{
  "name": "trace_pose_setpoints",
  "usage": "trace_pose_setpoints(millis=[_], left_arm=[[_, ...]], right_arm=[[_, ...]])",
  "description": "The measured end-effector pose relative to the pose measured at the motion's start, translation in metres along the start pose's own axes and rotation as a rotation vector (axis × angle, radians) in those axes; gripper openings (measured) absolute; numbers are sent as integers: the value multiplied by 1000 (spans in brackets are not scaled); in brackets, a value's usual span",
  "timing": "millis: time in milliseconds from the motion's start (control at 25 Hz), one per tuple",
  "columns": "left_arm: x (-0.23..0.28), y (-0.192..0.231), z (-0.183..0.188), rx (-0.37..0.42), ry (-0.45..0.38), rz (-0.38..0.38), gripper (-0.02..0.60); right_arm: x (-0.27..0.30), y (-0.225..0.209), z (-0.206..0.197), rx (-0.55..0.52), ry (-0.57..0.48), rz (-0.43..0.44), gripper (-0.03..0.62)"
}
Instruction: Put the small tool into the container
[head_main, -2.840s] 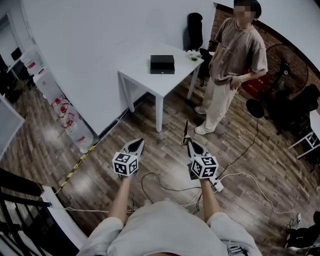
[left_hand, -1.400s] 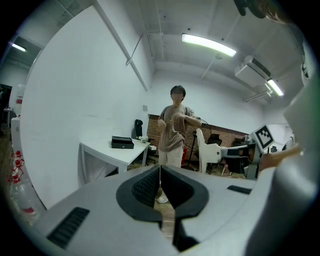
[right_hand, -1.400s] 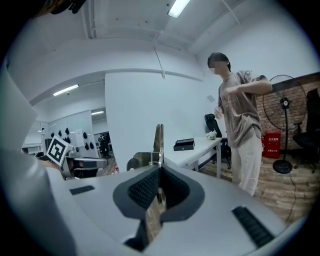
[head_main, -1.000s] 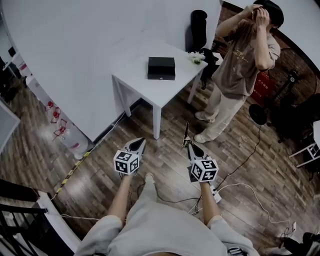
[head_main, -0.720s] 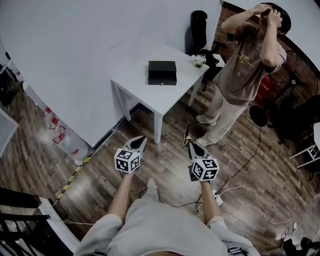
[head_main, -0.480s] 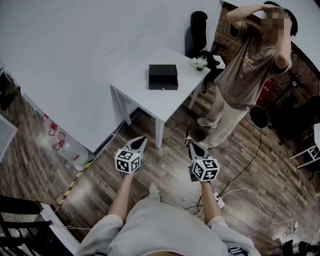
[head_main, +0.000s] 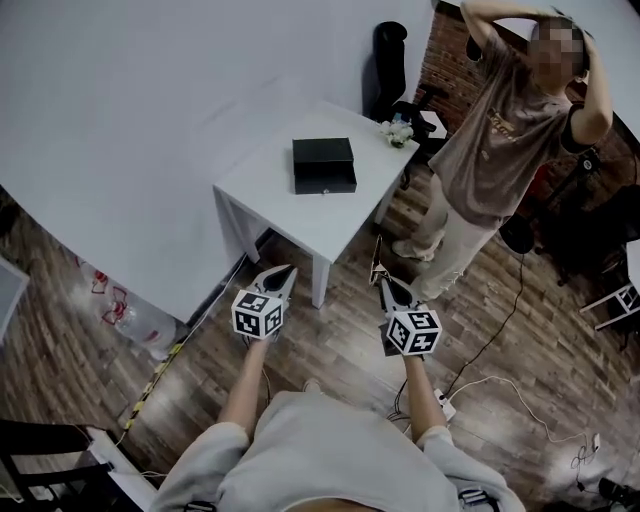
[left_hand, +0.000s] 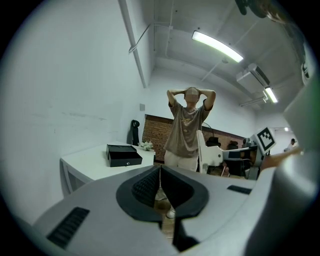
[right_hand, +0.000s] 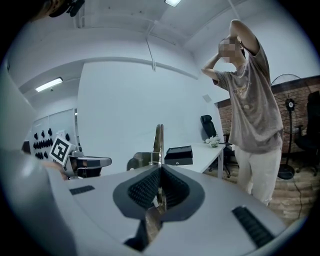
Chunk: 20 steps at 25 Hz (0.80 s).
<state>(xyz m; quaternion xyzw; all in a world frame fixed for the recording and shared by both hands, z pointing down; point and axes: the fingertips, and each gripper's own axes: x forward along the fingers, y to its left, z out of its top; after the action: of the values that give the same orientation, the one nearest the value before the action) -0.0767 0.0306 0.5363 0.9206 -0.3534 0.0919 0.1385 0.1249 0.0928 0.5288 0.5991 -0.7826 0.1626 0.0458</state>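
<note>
The left gripper (head_main: 286, 272) and right gripper (head_main: 384, 285) have come nearer the white table (head_main: 330, 216), and the bystander (head_main: 490, 140) has raised both hands to the head

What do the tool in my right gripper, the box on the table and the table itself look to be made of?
Small tool: thin flat strip with a grey sheen, likely metal.
Black box: matte black, crisp edges, small pale dot on its front; painted metal or plastic, can't tell which.
Table: smooth matte white top and legs, probably laminated board or painted wood.
</note>
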Motion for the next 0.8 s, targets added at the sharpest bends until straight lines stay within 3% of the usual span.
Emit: trace_pose_setpoints(millis=[400,800], left_arm=[[34,45,10,3,14,-22,12],[56,63,15,6,28,-24,12]], right_arm=[[51,-9,10,-3,4,-23,3],[81,-22,8,0,28,-14,3]])
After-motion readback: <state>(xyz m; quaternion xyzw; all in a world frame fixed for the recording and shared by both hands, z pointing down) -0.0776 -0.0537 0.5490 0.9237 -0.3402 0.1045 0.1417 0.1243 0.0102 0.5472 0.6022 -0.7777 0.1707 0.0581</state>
